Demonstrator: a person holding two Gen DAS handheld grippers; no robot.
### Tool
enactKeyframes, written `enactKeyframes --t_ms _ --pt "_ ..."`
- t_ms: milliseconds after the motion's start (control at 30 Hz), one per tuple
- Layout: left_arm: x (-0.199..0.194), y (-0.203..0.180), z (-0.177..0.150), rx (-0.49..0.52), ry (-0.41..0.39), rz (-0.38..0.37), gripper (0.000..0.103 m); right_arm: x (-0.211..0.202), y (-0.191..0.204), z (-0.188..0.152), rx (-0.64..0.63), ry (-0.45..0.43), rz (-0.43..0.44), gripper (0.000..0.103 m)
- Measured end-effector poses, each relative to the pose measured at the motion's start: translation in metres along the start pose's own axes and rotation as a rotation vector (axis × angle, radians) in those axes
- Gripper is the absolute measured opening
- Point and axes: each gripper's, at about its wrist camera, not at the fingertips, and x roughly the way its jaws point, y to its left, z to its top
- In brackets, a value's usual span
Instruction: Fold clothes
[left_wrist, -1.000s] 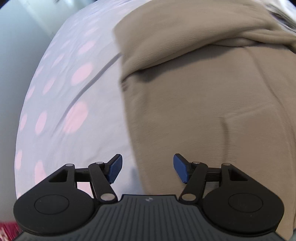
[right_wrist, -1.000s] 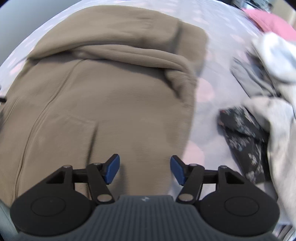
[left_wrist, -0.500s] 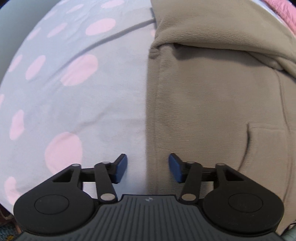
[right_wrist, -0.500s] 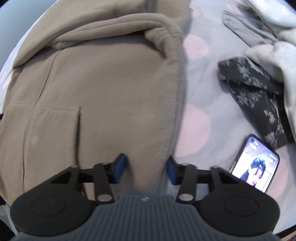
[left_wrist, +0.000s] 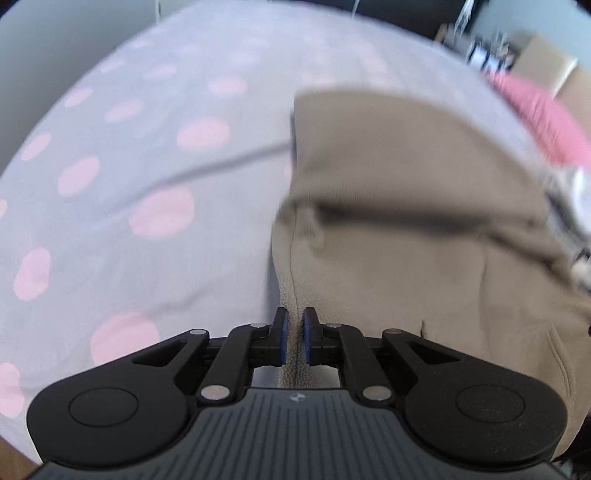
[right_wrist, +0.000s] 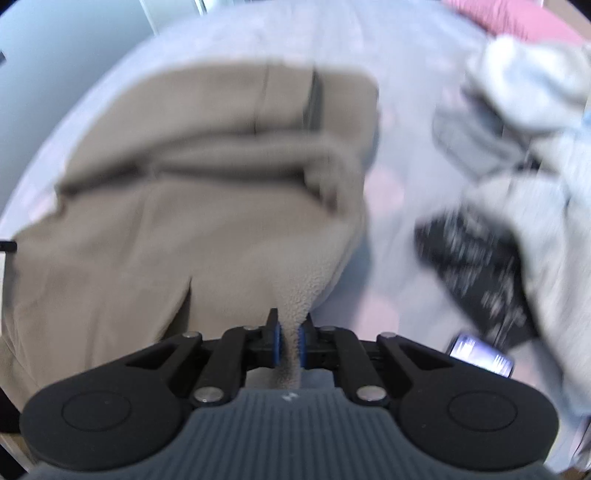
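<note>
A: Left wrist view first. Where is the garment?

B: The tan fleece jacket (left_wrist: 406, 229) lies spread on the bed (left_wrist: 155, 184), over a grey sheet with pink dots, filling the right half of the view. Its left edge runs straight down into the left gripper (left_wrist: 293, 341), whose blue pads are pressed together on that edge, with a thin ridge of fleece pinched between them.

A: Anything else there?

B: A pink cloth (left_wrist: 535, 118) beyond the jacket, far right, blurred.

A: And the right wrist view?

B: The same jacket (right_wrist: 207, 206) fills the left and middle. Its right lower edge rises in a tented fold that narrows into the right gripper (right_wrist: 290, 345), which is clamped on it, fleece showing between the pads. The rest of the jacket stretches away ahead and to the left of the gripper.

A: And on the right side?

B: A dark patterned garment (right_wrist: 476, 269) and pale grey clothes (right_wrist: 546, 122), apart from the jacket, with a lit phone (right_wrist: 480, 354) just beside the gripper's right arm. All of it is motion-blurred.
</note>
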Motion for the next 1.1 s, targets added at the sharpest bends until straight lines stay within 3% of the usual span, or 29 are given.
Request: enactKeyframes --t_ms 233,367,500,600,667,767,900,1100 --pt "-0.021 0.000 0.039 -0.083 -0.220 -0.049 0.007 -0.021 -0.012 0.070 -0.076 -0.185 -0.132 0.010" --pt "0.009 -0.017 0.053 -0.009 -0.219 -0.004 0.007 0.000 -0.032 0.096 -0.042 -0.185 -0.142 0.010" --pt "0.030 -0.021 0.059 -0.045 -0.204 0.028 0.008 0.012 -0.034 0.095 -0.052 -0.195 -0.158 0.013" --pt "0.035 -0.039 0.060 0.043 -0.201 0.125 0.012 0.008 -0.035 0.096 -0.043 -0.212 -0.176 0.020" --pt "0.030 -0.050 0.059 0.091 -0.224 0.187 0.020 0.006 -0.036 0.097 -0.038 -0.223 -0.187 0.037" --pt "0.009 -0.063 0.054 0.118 -0.291 0.253 0.035 0.003 -0.037 0.098 -0.029 -0.240 -0.205 0.053" --pt "-0.015 -0.089 0.037 0.277 -0.416 0.334 0.050 -0.002 -0.038 0.100 -0.018 -0.263 -0.228 0.054" --pt "-0.009 -0.117 0.008 0.467 -0.386 0.285 0.052 -0.012 -0.017 0.080 -0.193 -0.341 -0.331 0.063"
